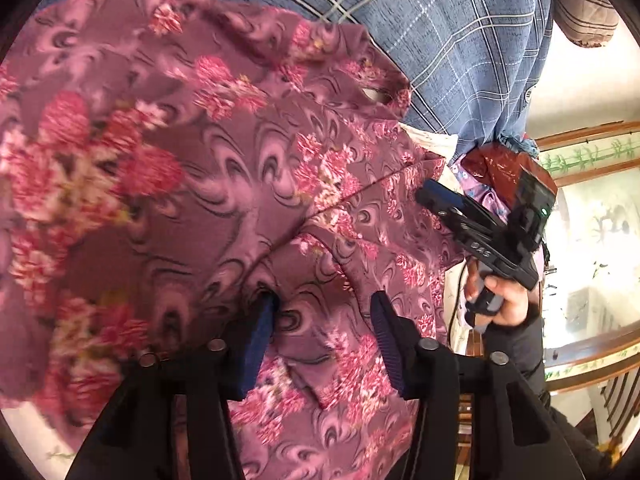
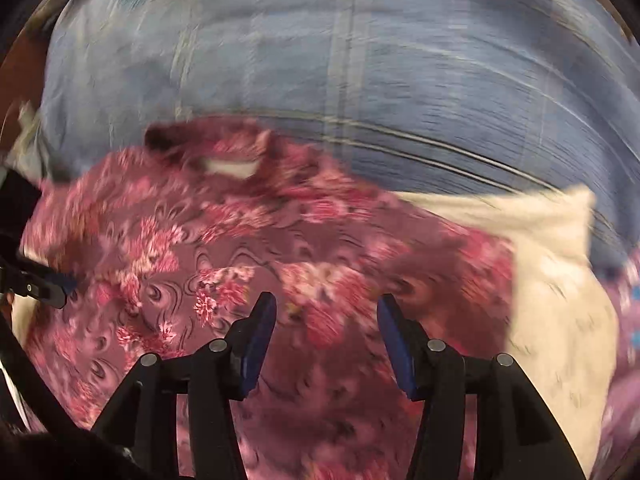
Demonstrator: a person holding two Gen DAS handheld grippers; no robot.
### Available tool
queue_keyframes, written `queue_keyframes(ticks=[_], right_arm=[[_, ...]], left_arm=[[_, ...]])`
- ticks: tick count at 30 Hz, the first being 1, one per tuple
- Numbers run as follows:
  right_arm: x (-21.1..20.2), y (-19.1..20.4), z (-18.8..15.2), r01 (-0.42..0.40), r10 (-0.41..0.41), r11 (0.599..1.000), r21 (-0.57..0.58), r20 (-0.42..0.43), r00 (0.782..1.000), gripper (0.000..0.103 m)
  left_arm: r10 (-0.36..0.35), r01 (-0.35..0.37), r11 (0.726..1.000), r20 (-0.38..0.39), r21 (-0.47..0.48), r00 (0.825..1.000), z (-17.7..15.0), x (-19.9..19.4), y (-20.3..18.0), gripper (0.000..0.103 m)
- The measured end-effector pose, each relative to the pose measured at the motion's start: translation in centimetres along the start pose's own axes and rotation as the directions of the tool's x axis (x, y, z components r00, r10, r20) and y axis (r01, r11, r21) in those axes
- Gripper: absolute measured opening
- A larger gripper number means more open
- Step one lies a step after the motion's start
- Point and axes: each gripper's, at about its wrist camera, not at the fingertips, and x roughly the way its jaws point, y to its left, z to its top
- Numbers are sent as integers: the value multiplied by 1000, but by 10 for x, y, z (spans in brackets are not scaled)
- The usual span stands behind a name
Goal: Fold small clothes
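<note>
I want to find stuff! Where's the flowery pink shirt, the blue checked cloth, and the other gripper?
flowery pink shirt [image 1: 208, 184]: left wrist view, middle of the fabric.
blue checked cloth [image 1: 460, 40]: left wrist view, bare checked part.
right gripper [image 1: 430, 196]: left wrist view, its fingertips.

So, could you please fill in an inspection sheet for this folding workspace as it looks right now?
Surface: blue checked cloth over the work area.
Job's things: mauve floral garment, laid out, a fold ridge running across it.
Clutter: cream cloth beside the garment; red-brown plastic bag at the cloth's edge.
Grippers: left tongs open above the garment, pads not pinching; right tongs open, nothing between them; a hand holds the right one.
Cables: thin dark cable by the right hand.
Surroundings: wooden rail; striped cushion.
</note>
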Motion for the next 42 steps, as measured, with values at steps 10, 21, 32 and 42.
queue_keyframes(ticks=[10,21,32,42], right_arm=[[41,20,16,-2,-10,981,-194,-63,998,0],[47,17,19,57,-58,991,-120,2,998,0],[-15,62,1,22,-16,998,-60,103,995,44],[-16,220,-20,-125,146,972,-199,94,985,49]], left_arm=[[48,-55,998,145,42,988,-3,-26,-20,3],[201,-196,980,136,-47,970,-3,-50,23,6],[219,-212,976,235,-55,947,-48,-133,10,45],[449,-435,893,295,-116,843,-111,-257,12,45]])
